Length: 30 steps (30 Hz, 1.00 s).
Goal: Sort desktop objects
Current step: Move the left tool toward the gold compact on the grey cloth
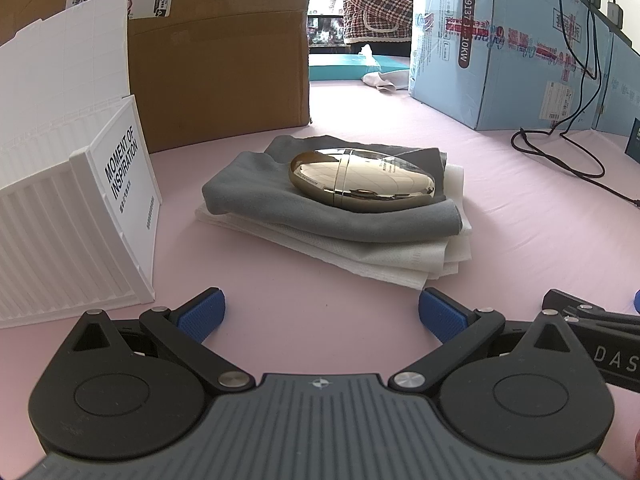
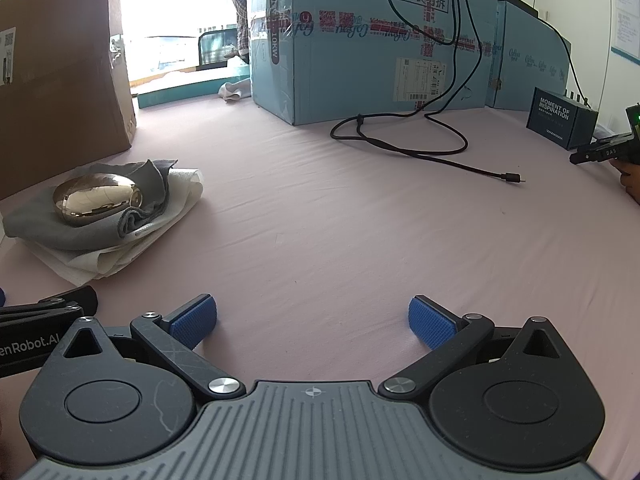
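Left wrist view
- Left hand-held gripper [image 1: 322, 312]: spread wide, blue pads apart, nothing between them, low over the pink desk [image 1: 320, 276].
- Gold case [image 1: 362, 180]: glossy oval, lying flat on top of the grey cloth [image 1: 256, 196], straight ahead of the pads.
- Grey cloth: folded, resting on a stack of white tissue sheets [image 1: 400, 260] whose edges stick out at front and right.
- White container [image 1: 72, 216]: ribbed, printed "MOMENT OF INSPIRATION", at left, near the cloth pile but apart from it.
- Cardboard box [image 1: 216, 68]: behind the container and the pile.
- Light blue carton [image 1: 500, 52]: at right rear, black cable [image 1: 560, 160] looped on the desk in front of it.
- Person in a checked jacket [image 1: 374, 0]: beyond the gap between the boxes.

Right wrist view
- Right hand-held gripper [image 2: 312, 320]: spread wide, empty, above bare pink desk [image 2: 340, 240].
- Gold case [image 2: 96, 198]: far left, on the grey cloth [image 2: 60, 232] over the white tissue sheets [image 2: 120, 260].
- Black cable [image 2: 420, 148]: middle rear, loose plug end lying on the desk.
- Dark blue box [image 2: 560, 120]: far right, same "MOMENT OF INSPIRATION" print.
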Motion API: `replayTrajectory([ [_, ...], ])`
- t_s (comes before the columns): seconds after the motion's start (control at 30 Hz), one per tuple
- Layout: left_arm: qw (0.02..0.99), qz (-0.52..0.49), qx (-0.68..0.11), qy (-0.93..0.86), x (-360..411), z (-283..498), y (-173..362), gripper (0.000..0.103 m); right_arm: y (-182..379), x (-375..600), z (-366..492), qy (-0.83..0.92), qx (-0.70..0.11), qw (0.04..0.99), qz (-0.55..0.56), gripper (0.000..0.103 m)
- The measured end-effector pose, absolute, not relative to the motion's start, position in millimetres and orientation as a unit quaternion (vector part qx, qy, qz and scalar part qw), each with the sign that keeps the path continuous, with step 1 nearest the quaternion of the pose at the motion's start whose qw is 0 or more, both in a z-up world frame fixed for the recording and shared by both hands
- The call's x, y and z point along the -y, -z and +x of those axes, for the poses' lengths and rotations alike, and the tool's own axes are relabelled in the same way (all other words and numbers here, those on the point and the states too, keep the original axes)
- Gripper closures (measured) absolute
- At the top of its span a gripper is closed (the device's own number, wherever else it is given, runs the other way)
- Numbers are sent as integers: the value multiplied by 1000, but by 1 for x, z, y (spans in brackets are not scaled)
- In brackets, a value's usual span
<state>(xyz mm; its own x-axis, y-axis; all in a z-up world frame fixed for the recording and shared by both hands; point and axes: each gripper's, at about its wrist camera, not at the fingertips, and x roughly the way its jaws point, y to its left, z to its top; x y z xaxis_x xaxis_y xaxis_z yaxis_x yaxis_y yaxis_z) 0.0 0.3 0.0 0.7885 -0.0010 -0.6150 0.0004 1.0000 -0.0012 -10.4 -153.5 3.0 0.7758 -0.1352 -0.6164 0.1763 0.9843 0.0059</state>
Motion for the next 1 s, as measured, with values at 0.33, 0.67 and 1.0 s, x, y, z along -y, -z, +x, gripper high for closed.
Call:
replayTrajectory([
  [0.33, 947, 6, -322, -3, 2, 1, 5, 0, -2, 154, -10, 82, -322, 943, 36, 0],
  [0.67, 942, -13, -325, 79, -8, -12, -11, 0, -22, 186, -40, -37, -192, 971, 141, 0],
  [1.0, 976, 33, -193, 100, -10, -23, -100, 0, -77, 196, -31, -37, -28, 998, 30, 0],
])
